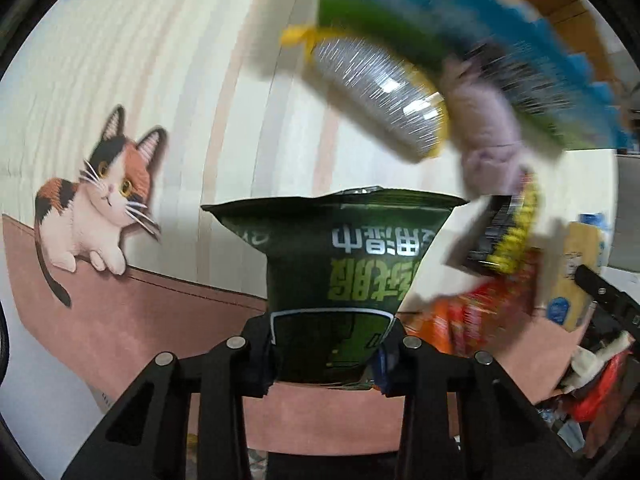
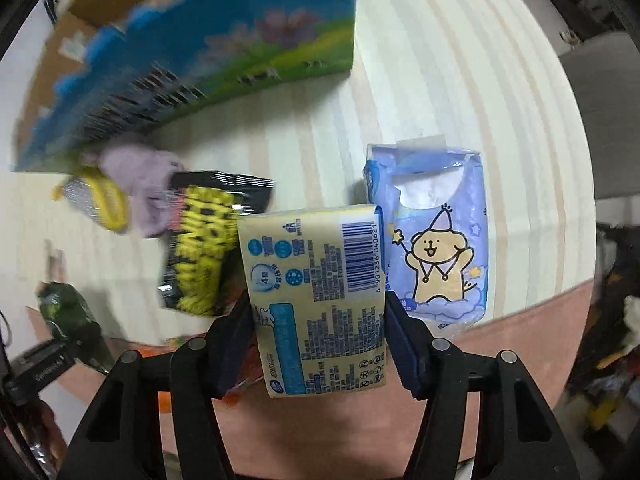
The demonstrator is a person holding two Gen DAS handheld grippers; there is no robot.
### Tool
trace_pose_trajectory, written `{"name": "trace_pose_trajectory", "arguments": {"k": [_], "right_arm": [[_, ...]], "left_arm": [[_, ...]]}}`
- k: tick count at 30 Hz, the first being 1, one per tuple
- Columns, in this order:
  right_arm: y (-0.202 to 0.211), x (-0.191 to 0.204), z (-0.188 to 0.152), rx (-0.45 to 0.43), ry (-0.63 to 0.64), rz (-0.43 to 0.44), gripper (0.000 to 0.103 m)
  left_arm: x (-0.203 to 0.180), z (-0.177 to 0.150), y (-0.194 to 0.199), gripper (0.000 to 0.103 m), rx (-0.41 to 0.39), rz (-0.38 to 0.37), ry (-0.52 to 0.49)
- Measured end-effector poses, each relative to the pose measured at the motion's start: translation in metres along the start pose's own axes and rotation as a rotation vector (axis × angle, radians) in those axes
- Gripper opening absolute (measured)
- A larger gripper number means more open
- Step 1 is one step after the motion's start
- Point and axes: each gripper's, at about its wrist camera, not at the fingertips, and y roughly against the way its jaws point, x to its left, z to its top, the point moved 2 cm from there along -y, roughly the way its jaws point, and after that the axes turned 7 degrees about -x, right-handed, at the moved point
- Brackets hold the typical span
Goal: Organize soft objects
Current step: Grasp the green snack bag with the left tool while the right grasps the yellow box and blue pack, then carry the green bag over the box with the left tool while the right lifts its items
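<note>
Both my grippers are holding soft packs above the striped surface [image 2: 440,80].

My left gripper [image 1: 326,356] has its jaws squeezed tight on a dark green puffy snack bag [image 1: 340,264], which sticks up between them. My right gripper [image 2: 320,328] has its jaws pressed on a pale yellow tissue pack [image 2: 320,296]. Just right of those jaws lies a light blue tissue pack with a cartoon dog [image 2: 436,240], torn open on top. Left of them sits a black and yellow snack bag [image 2: 204,244], beside a fuzzy purple thing [image 2: 140,176].
</note>
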Motion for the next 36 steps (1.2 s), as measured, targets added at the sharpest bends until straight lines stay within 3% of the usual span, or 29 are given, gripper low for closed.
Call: {"name": "trace_pose_trajectory", "arguments": {"k": [3, 6, 7, 13, 18, 21, 26, 32, 36], "right_arm": [[0.038, -0.004, -0.009, -0.027, -0.031, 0.102, 0.064], [0.08, 0.0, -0.011, -0.05, -0.037, 0.194, 0.064], [0.094, 0.013, -0.003, -0.058, -0.034, 0.21, 0.064], [0.158, 0.041, 0.038, -0.15, 0.031, 0.268, 0.064], [0.167, 0.069, 0.116, -0.229, 0.109, 0.215, 0.064], [0.163, 0.063, 0.133, -0.213, 0.131, 0.2, 0.064], [0.136, 0.024, 0.087, -0.171, 0.114, 0.102, 0.064], [0.045, -0.031, 0.017, 0.022, -0.052, 0.076, 0.064], [-0.01, -0.043, 0.008, 0.071, -0.038, 0.036, 0.066]], "left_arm": [[0.008, 0.004, 0.064, 0.034, -0.043, -0.035, -0.013], [-0.006, 0.013, 0.121, 0.034, -0.08, -0.089, -0.02], [-0.022, 0.04, 0.127, 0.034, -0.09, -0.105, -0.027], [-0.074, 0.099, 0.181, 0.034, -0.128, -0.194, -0.062], [-0.123, 0.187, 0.173, 0.034, -0.157, -0.186, -0.06], [-0.152, 0.214, 0.159, 0.034, -0.161, -0.165, -0.07], [-0.163, 0.21, 0.115, 0.034, -0.139, -0.148, -0.125], [-0.177, 0.173, 0.058, 0.034, -0.037, -0.127, -0.173], [-0.185, 0.156, 0.041, 0.034, -0.004, -0.116, -0.187]]}}
